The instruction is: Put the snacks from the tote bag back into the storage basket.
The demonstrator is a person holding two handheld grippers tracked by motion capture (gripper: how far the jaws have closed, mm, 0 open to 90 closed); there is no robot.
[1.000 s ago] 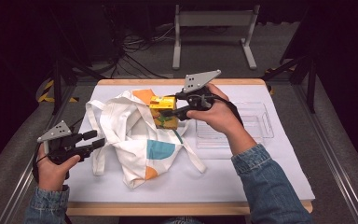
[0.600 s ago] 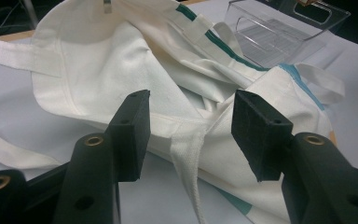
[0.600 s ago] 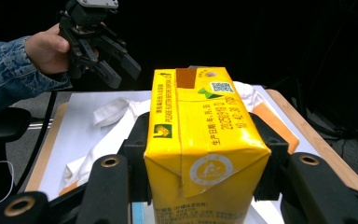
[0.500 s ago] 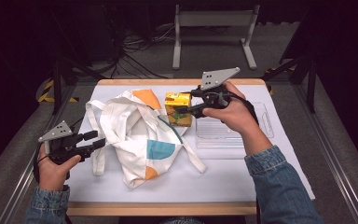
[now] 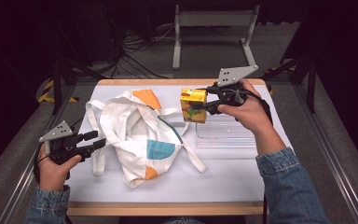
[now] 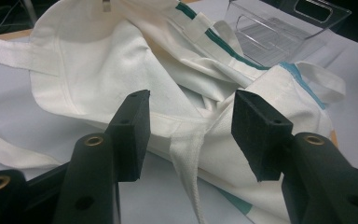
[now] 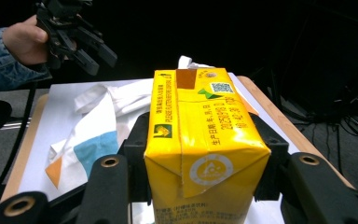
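Note:
A yellow drink carton (image 5: 193,105) hangs above the table, clamped between the jaws of my right gripper (image 5: 200,103). In the right gripper view the carton (image 7: 204,144) stands upright between the two black pads (image 7: 135,149). A white tote bag (image 5: 137,133) with orange, teal and blue patches lies crumpled on the white table sheet. My left gripper (image 5: 93,141) rests at the bag's left edge, open, with nothing between its fingers. In the left gripper view the gripper (image 6: 189,130) points at the bag's cloth (image 6: 121,60) and a strap.
A clear plastic tray (image 5: 226,133) sits right of the bag, under my right hand; it also appears as the tray (image 6: 279,32) in the left gripper view. The table's wooden edge (image 5: 168,208) runs along the front. Cables and a metal stand lie on the floor beyond.
My right gripper has carried the yellow carton rightward and a little up, away from the bag and toward the clear tray. The left gripper has stayed put.

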